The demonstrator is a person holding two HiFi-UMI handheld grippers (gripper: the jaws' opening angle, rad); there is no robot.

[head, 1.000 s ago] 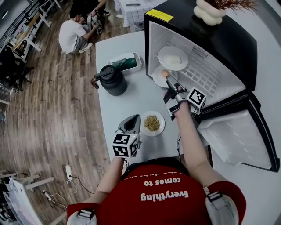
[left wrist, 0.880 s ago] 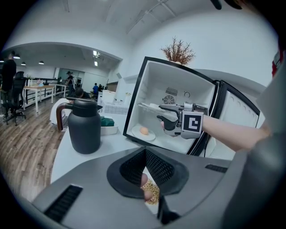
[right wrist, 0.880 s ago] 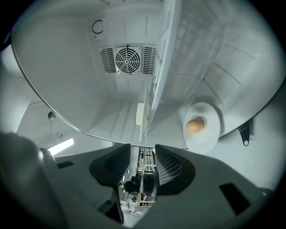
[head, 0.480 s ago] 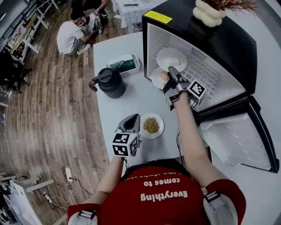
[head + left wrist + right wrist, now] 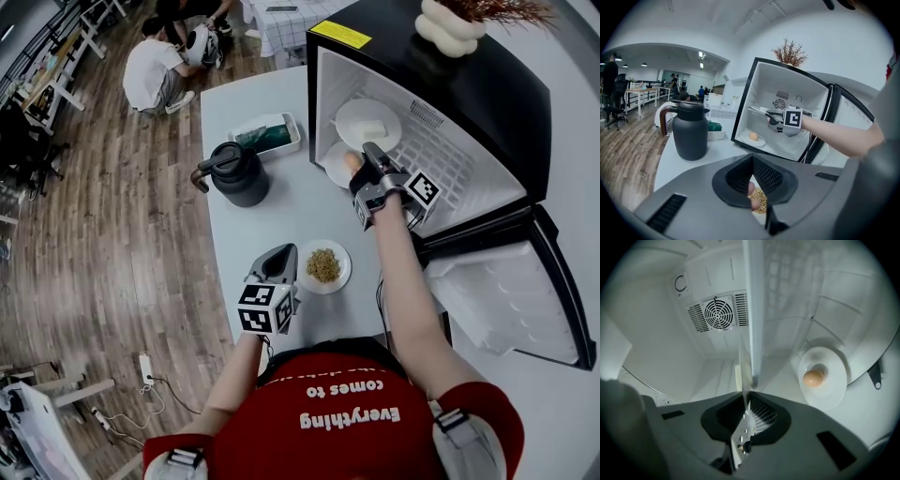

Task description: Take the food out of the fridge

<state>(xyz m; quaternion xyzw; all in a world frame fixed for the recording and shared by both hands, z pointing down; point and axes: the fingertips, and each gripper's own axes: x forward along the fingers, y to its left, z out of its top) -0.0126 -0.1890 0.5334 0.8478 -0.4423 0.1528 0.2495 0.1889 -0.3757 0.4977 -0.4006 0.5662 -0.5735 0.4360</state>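
Right gripper [image 5: 372,151]: it is reaching into the open fridge [image 5: 473,89], and its marker cube is staying just outside the opening.
Right fingers: the jaws have just been closing and are now pinching the near rim of the upper plate [image 5: 353,114]. In the right gripper view the thin white edge is standing between the pads.
Upper plate: it is resting on the wire shelf [image 5: 441,169] inside the fridge and is carrying a pale block of food [image 5: 373,128]. What kind of food this is, I cannot tell.
Lower plate [image 5: 334,172]: it is lying on the fridge floor near the opening, below the shelf, with one egg [image 5: 352,160] on it. The right gripper is passing just beside the egg without touching it.
Left gripper [image 5: 288,252]: it is hovering over the white table [image 5: 272,211], tilted a little downward.
Left fingers: the jaws are pressed together, with nothing between them.
Plate of grains [image 5: 324,265]: it is sitting on the table outside the fridge, just beside the left gripper's tip.
Fridge door [image 5: 511,295]: it is hanging wide open at the person's right.
Other things: a dark jug [image 5: 239,172] and a white tray [image 5: 268,134] are standing on the table left of the fridge, and a white vase [image 5: 448,28] is sitting on the fridge top.
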